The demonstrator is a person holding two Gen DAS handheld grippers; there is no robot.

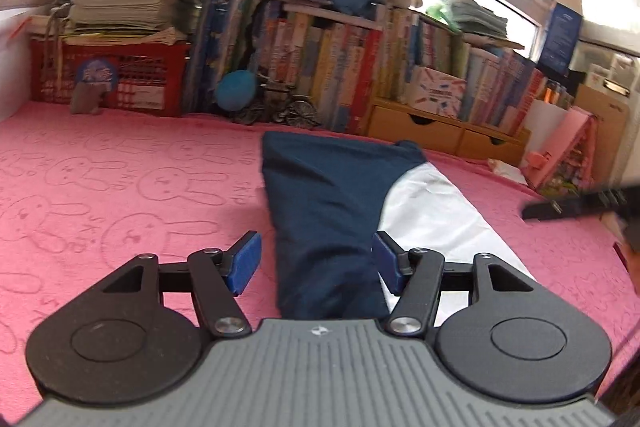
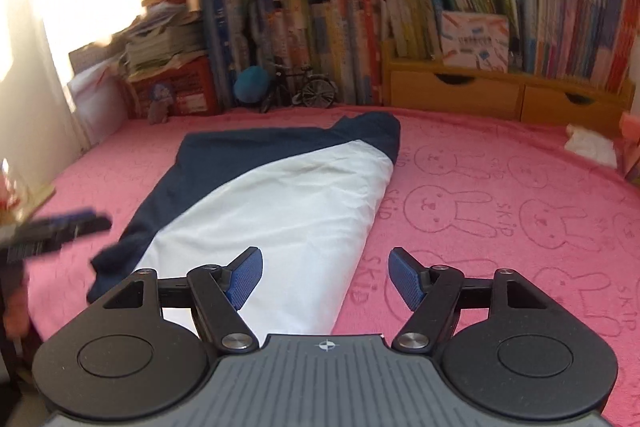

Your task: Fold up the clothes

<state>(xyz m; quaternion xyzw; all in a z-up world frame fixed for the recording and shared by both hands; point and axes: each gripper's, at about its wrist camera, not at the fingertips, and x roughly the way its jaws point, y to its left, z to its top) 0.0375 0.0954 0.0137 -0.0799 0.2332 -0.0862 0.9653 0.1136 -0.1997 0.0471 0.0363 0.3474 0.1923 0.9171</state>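
The navy and white garment (image 2: 276, 195) lay flat on the pink bunny blanket (image 2: 500, 211), folded into a long narrow shape that pointed toward the row of books (image 2: 328, 39). My left claw (image 1: 316, 263) was spread wide, and the near end of the cloth ran between its blue pads (image 1: 244, 263), but they did not squeeze it. My right claw (image 2: 324, 277) was spread wide too, with its near white edge under it and nothing pinched. I thought the cloth would be light, soft and floppy. It would sag and bunch if I grabbed it in the middle. It looked smooth, so it could slip from a weak pinch. I thought the best places to take hold were the two near corners, one for each claw, so that the end could lift evenly and fold over toward the far end.
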